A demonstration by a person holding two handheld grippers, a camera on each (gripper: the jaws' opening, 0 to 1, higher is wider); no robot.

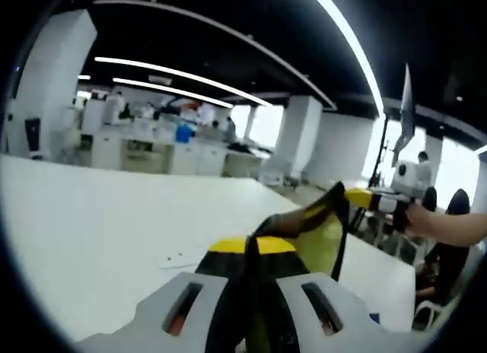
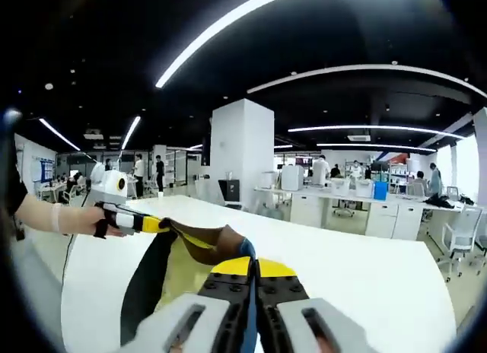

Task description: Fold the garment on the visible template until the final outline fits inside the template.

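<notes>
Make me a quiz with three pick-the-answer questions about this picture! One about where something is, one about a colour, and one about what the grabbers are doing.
1. Where is the garment?
A. Lying flat on the table
B. Held up between the two grippers
C. On the floor

2. What colour are the gripper tips?
A. Yellow
B. Red
C. Green

3. What is the right gripper doing?
A. Wide open
B. Shut on the garment
C. Holding a cup

Answers:
1. B: it stretches from the right gripper to the left gripper, above the white table.
2. A: both show yellow pads where they pinch the cloth.
3. B: its jaws meet with cloth between them; the left gripper grips likewise.
</notes>
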